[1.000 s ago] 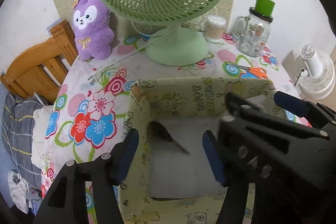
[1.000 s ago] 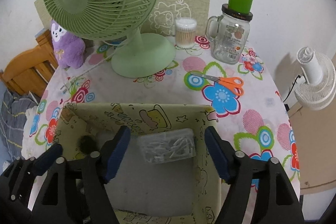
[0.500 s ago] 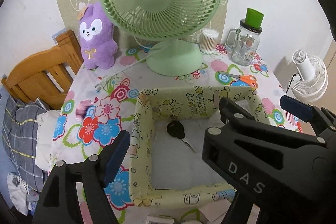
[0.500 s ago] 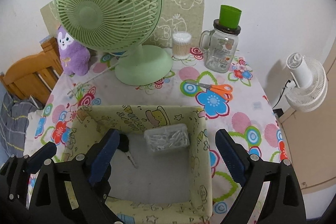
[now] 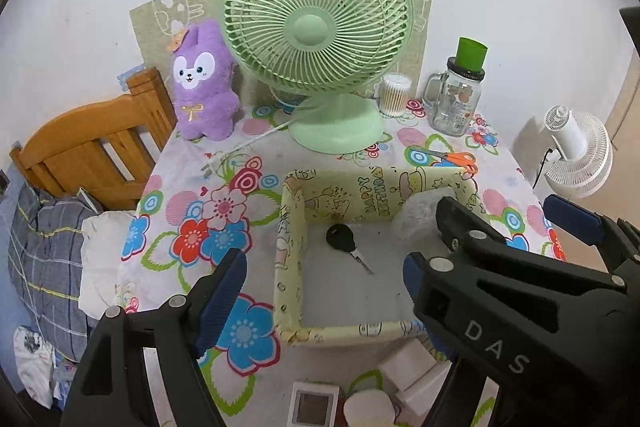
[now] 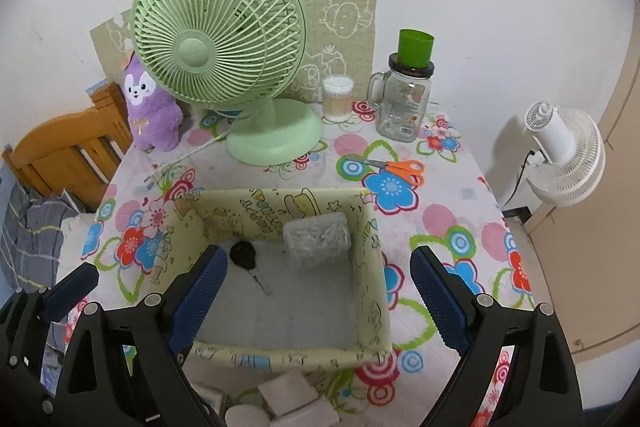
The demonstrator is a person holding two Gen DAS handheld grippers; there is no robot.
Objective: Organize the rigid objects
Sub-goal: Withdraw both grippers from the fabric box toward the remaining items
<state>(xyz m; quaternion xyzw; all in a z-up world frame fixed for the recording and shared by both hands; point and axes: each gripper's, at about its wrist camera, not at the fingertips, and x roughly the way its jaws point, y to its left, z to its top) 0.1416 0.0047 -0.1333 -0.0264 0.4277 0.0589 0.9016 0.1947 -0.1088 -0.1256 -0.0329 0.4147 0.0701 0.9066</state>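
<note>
Black key [image 6: 242,254] in box [image 6: 370,239], below open right gripper [image 6: 318,285]

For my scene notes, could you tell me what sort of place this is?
Most likely a bedroom at home: a wooden bed frame with bedding beside a floral-clothed table holding a green desk fan and purple plush toy.

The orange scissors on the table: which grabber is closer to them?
Right. The right gripper hovers over the box's scissors-side half, nearer the orange scissors. The left gripper hovers over the far side.
</note>
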